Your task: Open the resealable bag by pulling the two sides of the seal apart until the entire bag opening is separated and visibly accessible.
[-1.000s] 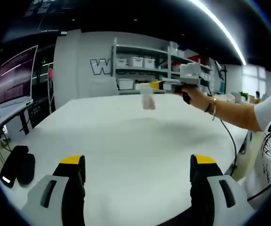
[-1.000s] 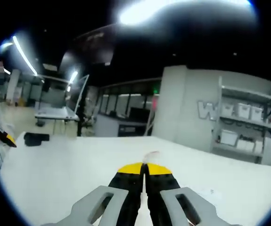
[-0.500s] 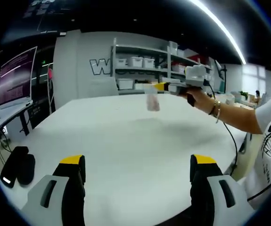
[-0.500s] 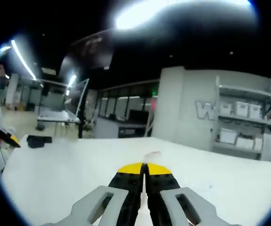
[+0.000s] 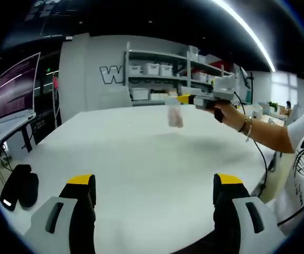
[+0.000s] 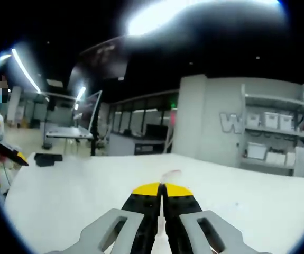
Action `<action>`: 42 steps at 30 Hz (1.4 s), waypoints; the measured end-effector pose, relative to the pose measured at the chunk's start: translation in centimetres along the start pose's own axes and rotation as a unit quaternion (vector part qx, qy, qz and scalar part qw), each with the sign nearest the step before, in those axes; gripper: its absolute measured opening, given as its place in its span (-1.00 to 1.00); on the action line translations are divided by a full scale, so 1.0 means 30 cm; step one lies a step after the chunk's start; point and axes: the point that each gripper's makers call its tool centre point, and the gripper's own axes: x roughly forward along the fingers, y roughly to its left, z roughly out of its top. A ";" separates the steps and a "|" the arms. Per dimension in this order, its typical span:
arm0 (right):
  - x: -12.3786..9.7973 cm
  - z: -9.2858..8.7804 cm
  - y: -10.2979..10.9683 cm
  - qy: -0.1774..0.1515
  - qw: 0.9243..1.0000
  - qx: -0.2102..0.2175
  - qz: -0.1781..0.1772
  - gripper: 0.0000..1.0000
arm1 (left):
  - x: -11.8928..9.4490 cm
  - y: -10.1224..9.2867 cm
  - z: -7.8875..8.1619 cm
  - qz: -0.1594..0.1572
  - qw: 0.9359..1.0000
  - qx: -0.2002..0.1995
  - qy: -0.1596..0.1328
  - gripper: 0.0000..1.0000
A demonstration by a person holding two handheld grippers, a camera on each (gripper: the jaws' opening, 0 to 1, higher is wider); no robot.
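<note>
Right claw [image 5: 182, 98]: you hold it clamped on the bag [image 5: 174, 114], above the tabletop [image 5: 141, 159].
Left claw [image 5: 154, 182]: jaws apart, holding nothing.

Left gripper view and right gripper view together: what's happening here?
A person is holding a small resealable bag in the air above a white table with the right tool, whose jaws are shut on the bag's top edge. In the right gripper view those jaws are pressed together with a bit of the bag poking out past the tips. The left tool is open and low over the table, well short of the bag, so pulling the seal apart hasn't started.
</note>
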 end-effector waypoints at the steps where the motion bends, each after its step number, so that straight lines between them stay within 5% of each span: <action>1: -0.005 0.000 0.001 -0.001 1.000 0.001 0.000 -1.00 | 0.000 0.000 -0.001 0.000 1.000 0.000 0.000 0.81; 42: -0.165 0.016 0.074 -0.034 0.998 0.052 0.021 -1.00 | 0.026 -0.013 -0.018 -0.012 1.000 -0.001 0.012 0.81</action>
